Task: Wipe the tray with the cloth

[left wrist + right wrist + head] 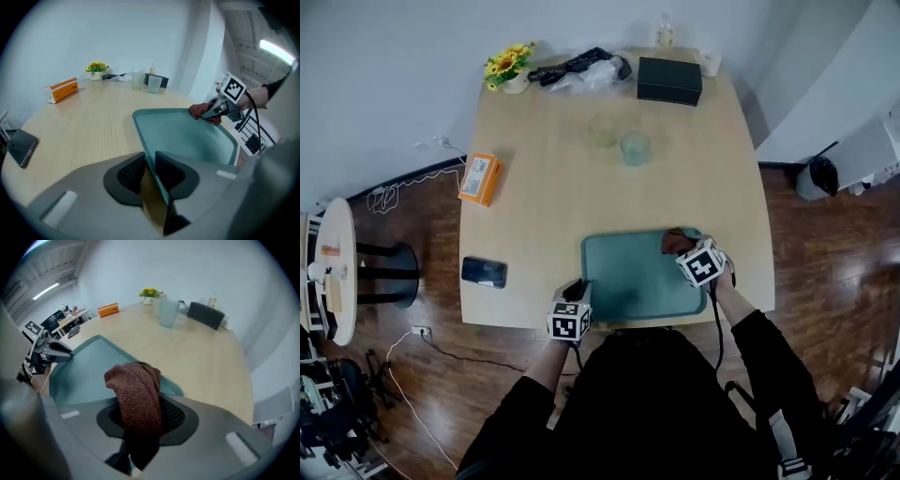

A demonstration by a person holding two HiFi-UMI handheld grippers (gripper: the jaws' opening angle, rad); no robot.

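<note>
Head view: the teal tray (637, 277) lies flat near my edge of the bench (534, 187); the reddish-brown cloth (676, 241) sits bunched at its far right corner, pinched in my right claw (680, 247); my left claw (580, 289) bites the rim at the near left corner. Both forearms come forward in black sleeves (759, 347) over the bench's near edge; the left stays close to my body, the right reaches along the tray's right side.

The left gripper view gives what the head view cannot: the thin rim runs straight between my left pads, which press on it from both sides; across the tray it catches the right claw side-on, cloth at its tip by the far rim. The right gripper view shows the cloth clamped between the right pads, folded over and drooping forward above the tray's corner.

Beyond the tray stand two clear cups (635, 147); a black box (669, 81) and sunflowers (510, 66) sit at the far edge; an orange box (480, 178) and a dark phone (484, 272) lie along the left side. The orange box's print is too small to read.
</note>
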